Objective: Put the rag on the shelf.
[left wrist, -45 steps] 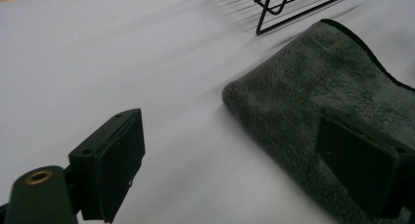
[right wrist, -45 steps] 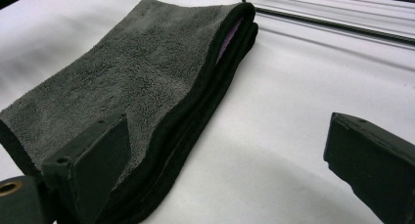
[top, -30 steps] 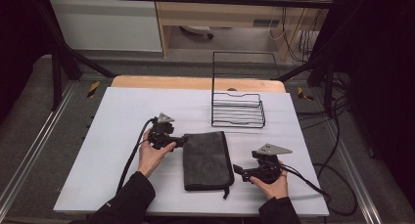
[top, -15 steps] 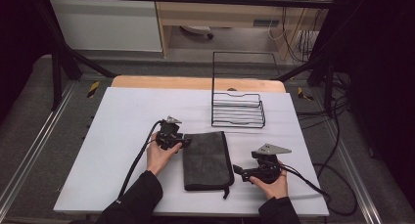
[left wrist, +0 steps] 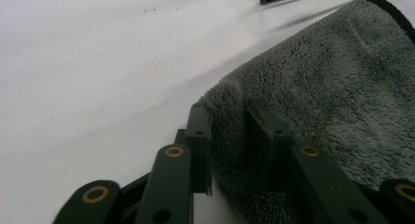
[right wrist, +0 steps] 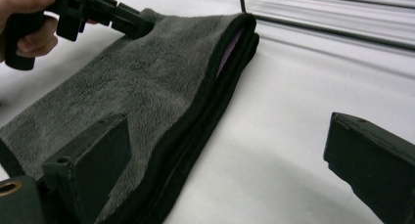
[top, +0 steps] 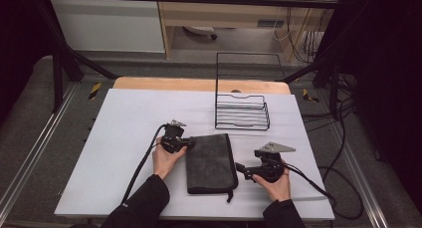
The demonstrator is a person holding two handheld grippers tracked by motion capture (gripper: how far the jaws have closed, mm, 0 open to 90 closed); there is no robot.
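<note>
A dark grey folded towel (top: pixel 211 161) lies on the white table, long side running away from me. My left gripper (top: pixel 191 144) is at the towel's far left corner. In the left gripper view its jaws have just been closing, and a pinched-up ridge of towel (left wrist: pixel 230 94) fills the gap between the left gripper's (left wrist: pixel 230 111) pads. My right gripper (top: pixel 240 169) rests by the towel's right edge, low on the table. In the right gripper view its jaws (right wrist: pixel 225 123) stand wide apart, one over the towel (right wrist: pixel 147 87) and one over bare table, gripping nothing.
A black wire rack (top: pixel 242 111) stands behind the towel at the back right of the white tabletop (top: pixel 124 118). Cables trail from both grippers toward the table's front. A wooden strip (top: pixel 199 83) runs along the far edge.
My left gripper moved right from beside the towel onto its far left corner, and its jaws narrowed around the cloth. The right gripper and the towel's body stayed put.
</note>
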